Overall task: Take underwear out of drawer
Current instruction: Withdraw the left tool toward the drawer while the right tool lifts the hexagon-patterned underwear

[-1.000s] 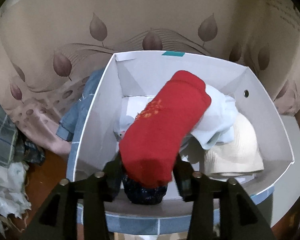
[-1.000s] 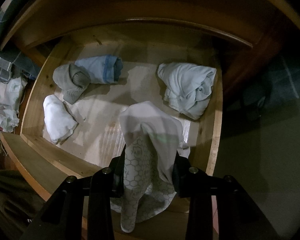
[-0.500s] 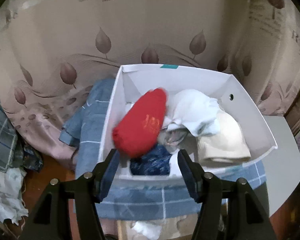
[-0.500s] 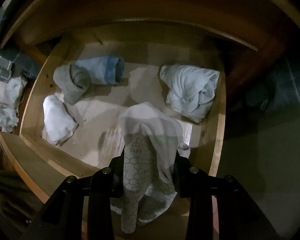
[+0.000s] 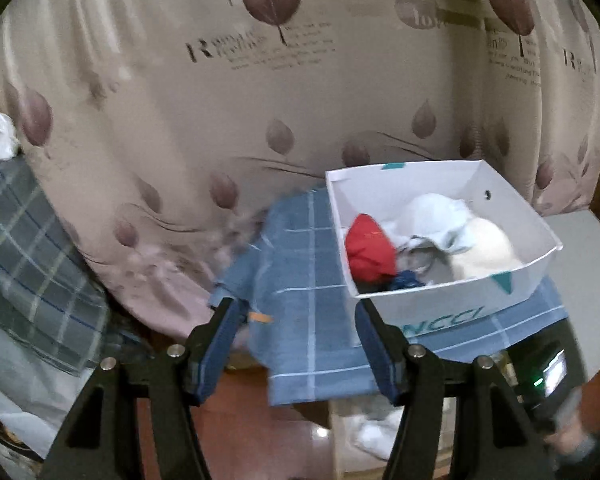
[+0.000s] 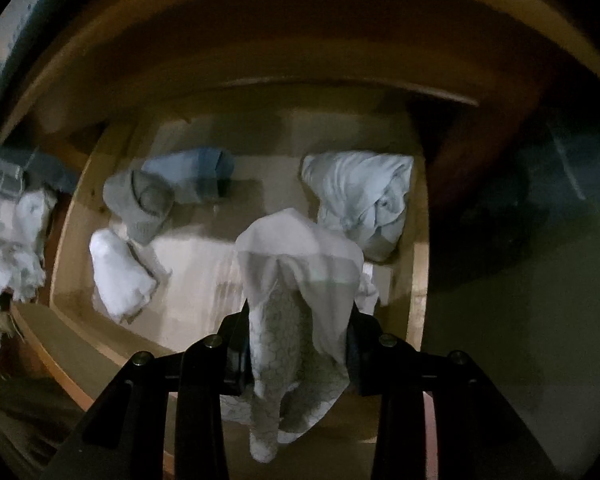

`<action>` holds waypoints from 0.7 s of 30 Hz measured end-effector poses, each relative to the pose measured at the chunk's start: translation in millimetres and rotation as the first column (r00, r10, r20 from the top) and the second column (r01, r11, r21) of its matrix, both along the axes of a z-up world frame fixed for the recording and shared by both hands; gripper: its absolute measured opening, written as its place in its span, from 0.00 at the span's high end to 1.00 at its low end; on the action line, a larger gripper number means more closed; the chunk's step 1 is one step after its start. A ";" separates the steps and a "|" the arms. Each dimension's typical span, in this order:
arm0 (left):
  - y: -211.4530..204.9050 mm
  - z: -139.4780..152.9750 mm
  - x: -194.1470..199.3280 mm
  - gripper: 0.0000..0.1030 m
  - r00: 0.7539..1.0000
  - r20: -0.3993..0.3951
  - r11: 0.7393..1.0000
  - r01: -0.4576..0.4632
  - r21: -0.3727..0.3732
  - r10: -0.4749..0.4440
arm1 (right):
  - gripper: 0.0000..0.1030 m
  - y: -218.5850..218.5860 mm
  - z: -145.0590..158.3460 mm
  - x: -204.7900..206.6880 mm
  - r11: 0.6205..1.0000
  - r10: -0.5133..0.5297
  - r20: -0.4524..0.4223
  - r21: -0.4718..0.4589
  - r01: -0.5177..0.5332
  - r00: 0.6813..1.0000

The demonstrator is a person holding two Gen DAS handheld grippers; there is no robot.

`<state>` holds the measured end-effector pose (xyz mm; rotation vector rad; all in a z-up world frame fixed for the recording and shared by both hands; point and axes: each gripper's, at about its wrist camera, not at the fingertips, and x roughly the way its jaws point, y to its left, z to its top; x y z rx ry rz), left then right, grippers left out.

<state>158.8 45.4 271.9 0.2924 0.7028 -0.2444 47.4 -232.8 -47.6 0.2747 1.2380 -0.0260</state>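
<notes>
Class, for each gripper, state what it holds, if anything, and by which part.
Right gripper: shut on the white, hexagon-patterned underwear, pinched mid-length, both ends drooping. Left gripper: open, holding nothing.

The red roll (image 5: pixel 370 254) covers part of the dark blue garment (image 5: pixel 407 280) in the white box (image 5: pixel 452 308), and the lettering on the box front is cut by the right finger of the left claw (image 5: pixel 298 344). The patterned underwear (image 6: pixel 296 300) hides the inner pads of the right claw (image 6: pixel 298 354). The whole drawer (image 6: pixel 418 264) view is blurred, so the fabric of the grey roll (image 6: pixel 140 204) is not clear. A plaid cloth (image 5: pixel 24 248) runs off the left edge.
</notes>
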 end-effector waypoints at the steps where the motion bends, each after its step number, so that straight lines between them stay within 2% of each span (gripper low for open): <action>1: 5.0 -3.2 -6.3 0.40 1.000 0.010 1.000 -0.007 0.000 0.007 | 0.66 -0.2 1.3 0.1 1.000 -0.001 0.009 -0.002 0.001 1.000; 4: 18.3 -26.5 -22.4 0.40 1.000 -0.016 0.998 -0.016 -0.053 0.015 | 0.66 -0.3 5.0 0.9 1.000 -0.002 0.035 -0.009 0.002 0.999; 8: 23.3 -71.1 -34.9 0.40 0.991 -0.082 0.987 -0.114 -0.116 0.105 | 0.67 1.0 10.5 1.5 1.000 -0.001 0.066 -0.013 0.002 0.998; 13: 15.6 -122.8 -43.5 0.40 0.968 -0.117 0.965 -0.234 -0.119 0.221 | 0.68 0.2 16.8 1.2 1.000 -0.004 0.090 -0.021 0.006 0.996; 19: 11.4 -185.7 -38.7 0.40 0.943 -0.223 0.940 -0.288 -0.183 0.246 | 0.69 6.4 27.6 -3.6 0.998 0.043 0.118 -0.059 -0.036 0.992; 21: 10.1 -208.8 -38.6 0.40 0.931 -0.234 0.938 -0.318 -0.139 0.281 | 0.70 5.7 32.2 -5.7 0.998 0.033 0.132 -0.051 -0.027 0.991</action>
